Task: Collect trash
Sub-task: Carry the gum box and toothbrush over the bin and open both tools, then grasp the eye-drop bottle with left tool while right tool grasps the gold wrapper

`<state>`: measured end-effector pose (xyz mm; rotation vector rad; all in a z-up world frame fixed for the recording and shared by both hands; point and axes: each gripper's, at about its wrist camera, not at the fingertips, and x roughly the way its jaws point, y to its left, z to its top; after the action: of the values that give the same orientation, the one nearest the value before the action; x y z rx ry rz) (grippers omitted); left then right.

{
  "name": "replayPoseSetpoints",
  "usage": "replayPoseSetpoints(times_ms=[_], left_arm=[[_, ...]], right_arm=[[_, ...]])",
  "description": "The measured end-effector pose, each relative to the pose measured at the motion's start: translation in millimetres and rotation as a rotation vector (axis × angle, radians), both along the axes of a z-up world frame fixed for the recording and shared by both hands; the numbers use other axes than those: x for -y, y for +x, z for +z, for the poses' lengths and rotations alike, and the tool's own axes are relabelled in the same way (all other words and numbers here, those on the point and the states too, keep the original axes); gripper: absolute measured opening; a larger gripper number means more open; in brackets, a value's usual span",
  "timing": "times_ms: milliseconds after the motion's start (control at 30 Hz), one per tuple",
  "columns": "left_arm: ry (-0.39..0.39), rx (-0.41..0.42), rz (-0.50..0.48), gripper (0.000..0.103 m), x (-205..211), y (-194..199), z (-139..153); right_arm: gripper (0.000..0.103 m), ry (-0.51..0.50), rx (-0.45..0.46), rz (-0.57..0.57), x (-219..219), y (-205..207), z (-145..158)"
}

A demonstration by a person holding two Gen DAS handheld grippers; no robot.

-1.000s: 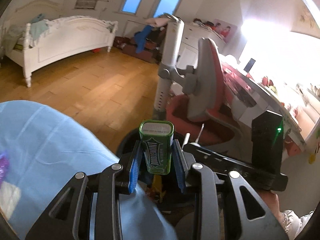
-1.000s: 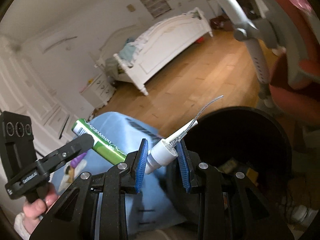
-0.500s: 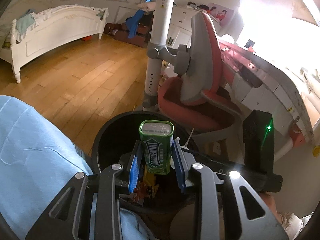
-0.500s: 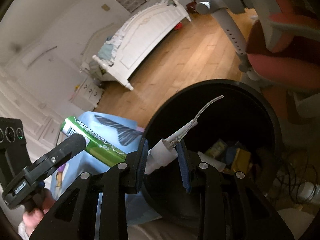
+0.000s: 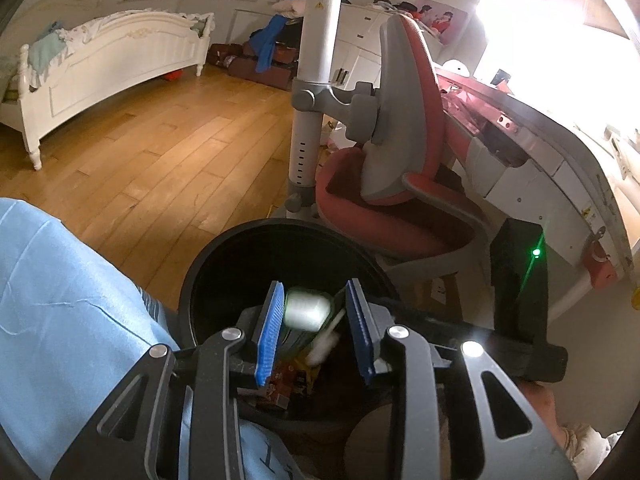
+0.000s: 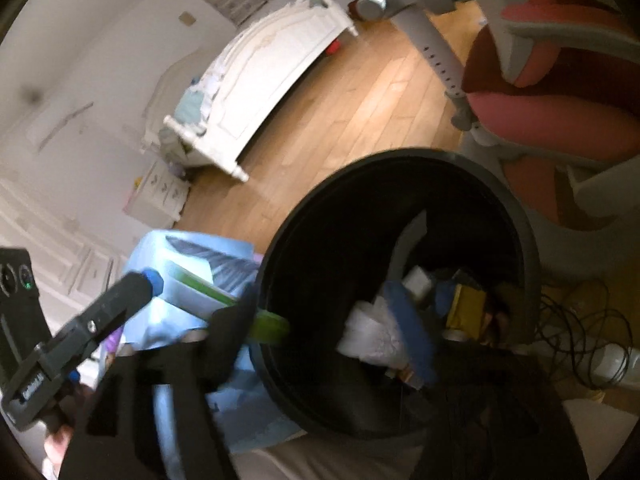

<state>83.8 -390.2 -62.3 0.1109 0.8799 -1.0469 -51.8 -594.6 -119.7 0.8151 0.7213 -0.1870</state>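
where both grippers clamped trash a second ago, the left gripper (image 5: 314,330) is opening and the green tin (image 5: 306,314) drops, blurred, between its pads. the right gripper (image 6: 320,332) is opening wide with nothing between its pads. at 12 o'clock the black bin (image 5: 200,280) catches both, so the drop looks done.

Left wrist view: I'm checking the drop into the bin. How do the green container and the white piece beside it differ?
The green container is broad and boxy; the white piece is slim. The green container sits high between the opening jaws of the left gripper, seemingly clear of the right-hand pad; the white piece shows lower, nearer that pad. Both are motion-blurred over the black bin.
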Motion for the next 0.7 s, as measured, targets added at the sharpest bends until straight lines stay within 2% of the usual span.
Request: replayPoseSetpoints(times_ms=[133, 200, 367, 567, 700], left_arm=[[-0.007, 0.0, 0.011, 0.035, -8, 0, 4], [-0.018, 0.002, 0.025, 0.042, -17, 0, 7], [-0.033, 0.047, 0.1, 0.072, -50, 0, 18], [-0.041, 0.064, 0.251, 0.081, -118, 11, 27], [-0.029, 0.07, 0.387, 0.084, -180, 23, 30]], right_arm=[[0.076, -0.02, -0.008, 0.011, -6, 2, 6], [0.076, -0.024, -0.008, 0.015, -11, 3, 9], [0.076, -0.033, -0.014, 0.056, -28, 11, 14], [0.076, -0.073, -0.001, 0.151, -69, 31, 30], [0.076, -0.114, 0.018, 0.254, -112, 52, 47]])
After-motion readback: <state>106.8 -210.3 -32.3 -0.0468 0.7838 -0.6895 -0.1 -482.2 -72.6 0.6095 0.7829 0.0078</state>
